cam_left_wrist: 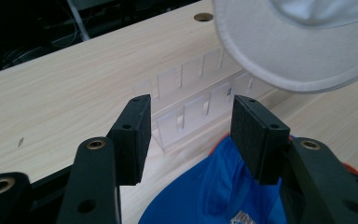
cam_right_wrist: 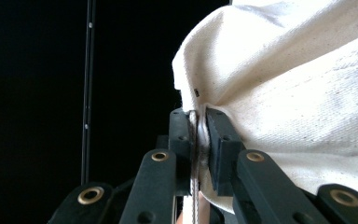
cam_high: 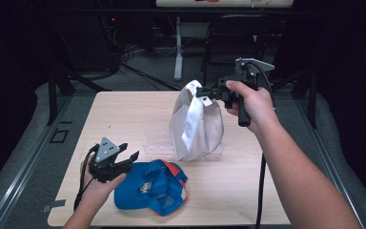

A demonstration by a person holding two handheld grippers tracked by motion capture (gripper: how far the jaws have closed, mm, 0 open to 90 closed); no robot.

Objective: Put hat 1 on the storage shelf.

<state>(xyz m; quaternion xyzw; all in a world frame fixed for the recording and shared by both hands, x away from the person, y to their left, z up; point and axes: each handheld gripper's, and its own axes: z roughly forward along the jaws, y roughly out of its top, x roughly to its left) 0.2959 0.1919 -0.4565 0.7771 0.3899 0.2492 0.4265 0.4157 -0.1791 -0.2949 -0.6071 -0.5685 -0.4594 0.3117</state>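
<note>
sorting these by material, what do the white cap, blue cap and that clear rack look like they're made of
White cap: woven cotton-like canvas, matte; weave and stitching show close up.
Blue cap: smoother fabric with a slight sheen, perhaps synthetic; orange trim.
Clear rack: transparent rigid plastic, probably acrylic; the table's wood grain shows through its slotted walls.

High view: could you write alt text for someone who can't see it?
A person's right gripper holds a white cap up over a clear rack on a wooden table. The left gripper, open, hovers beside a blue cap lying there.

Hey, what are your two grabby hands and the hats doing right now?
Right gripper shut on white cap, lifted over clear rack. Left gripper open above blue cap.
</note>
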